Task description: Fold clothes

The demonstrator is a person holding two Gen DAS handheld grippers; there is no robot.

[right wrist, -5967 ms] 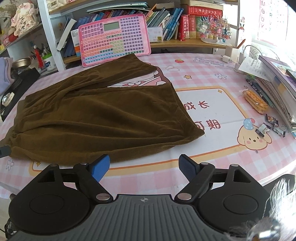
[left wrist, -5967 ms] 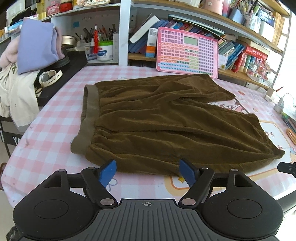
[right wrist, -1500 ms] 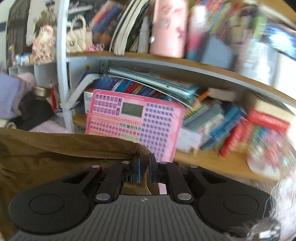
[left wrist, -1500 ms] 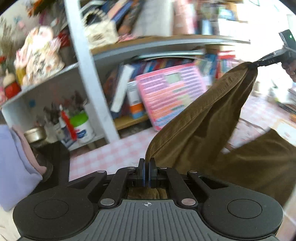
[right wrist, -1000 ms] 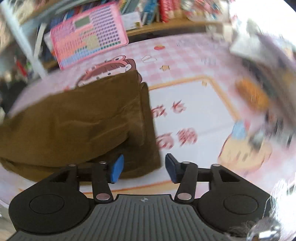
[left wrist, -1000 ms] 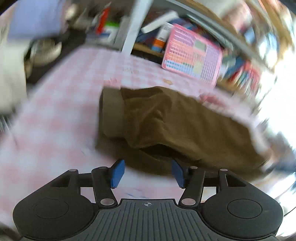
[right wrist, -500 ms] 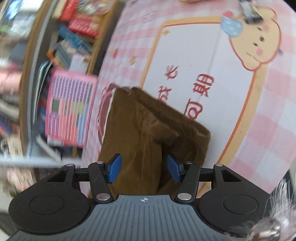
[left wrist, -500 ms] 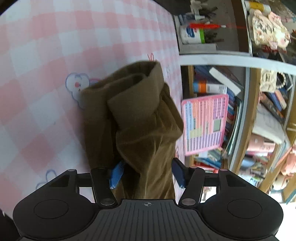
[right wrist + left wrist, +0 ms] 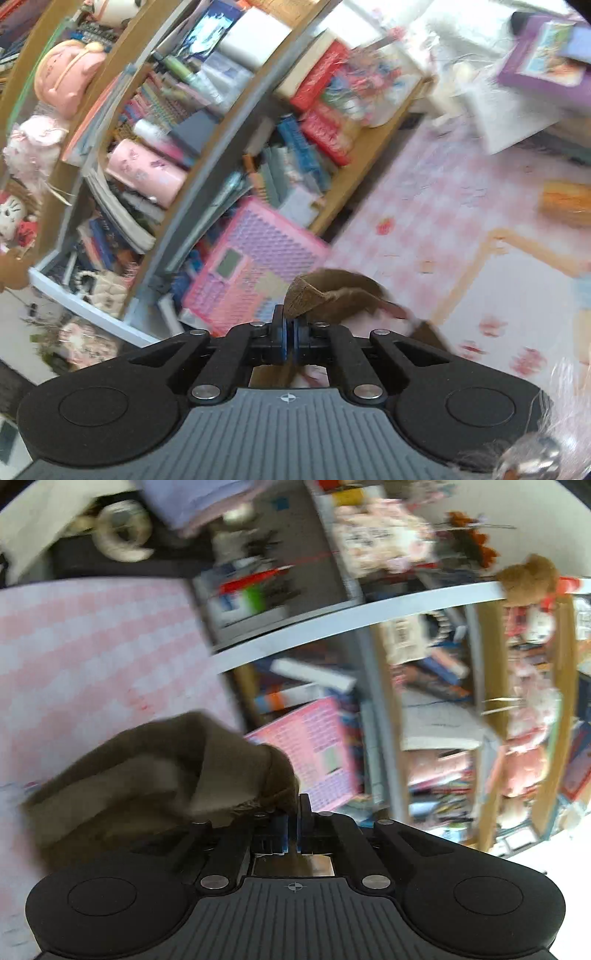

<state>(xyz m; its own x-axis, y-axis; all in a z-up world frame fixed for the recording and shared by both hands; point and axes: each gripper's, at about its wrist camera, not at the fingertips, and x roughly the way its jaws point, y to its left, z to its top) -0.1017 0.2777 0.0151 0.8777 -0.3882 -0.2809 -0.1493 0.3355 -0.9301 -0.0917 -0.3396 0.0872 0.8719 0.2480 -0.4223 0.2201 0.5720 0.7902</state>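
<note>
Two tools are clenched on the same brown garment [image 9: 155, 771], one at each end, and both views are tilted and smeared with blur.

On the left, the left tool [image 9: 294, 829] has its blue pads [image 9: 281, 829] pressed together; its jaws have just been closing, with the cloth between them. A bunched end of the brown garment is pinched there and spreads away to the left of the pads in thick folds, above the pink-and-white checked surface [image 9: 85, 657]. Whether the hanging folds touch the surface cannot be told through the blur. Past the cloth, at the far edge of the surface, a pink keyboard toy [image 9: 317, 753] leans against a bookshelf [image 9: 373, 602] crammed with books, dolls and a plush bear [image 9: 528, 576]. A white roll of tape [image 9: 122, 531] lies on a dark stand at the upper left.

On the right, the right tool [image 9: 290, 334] is likewise clamped, its jaws also having just been closing on the fabric. A small corner of the garment [image 9: 314, 291] sticks up from between the pads and trails off to the right, lifted over the checked surface [image 9: 436, 192]. The same pink toy [image 9: 255, 266] stands just behind it at the foot of the shelves [image 9: 207, 173]. A purple book [image 9: 543, 59] sits near the right edge.
</note>
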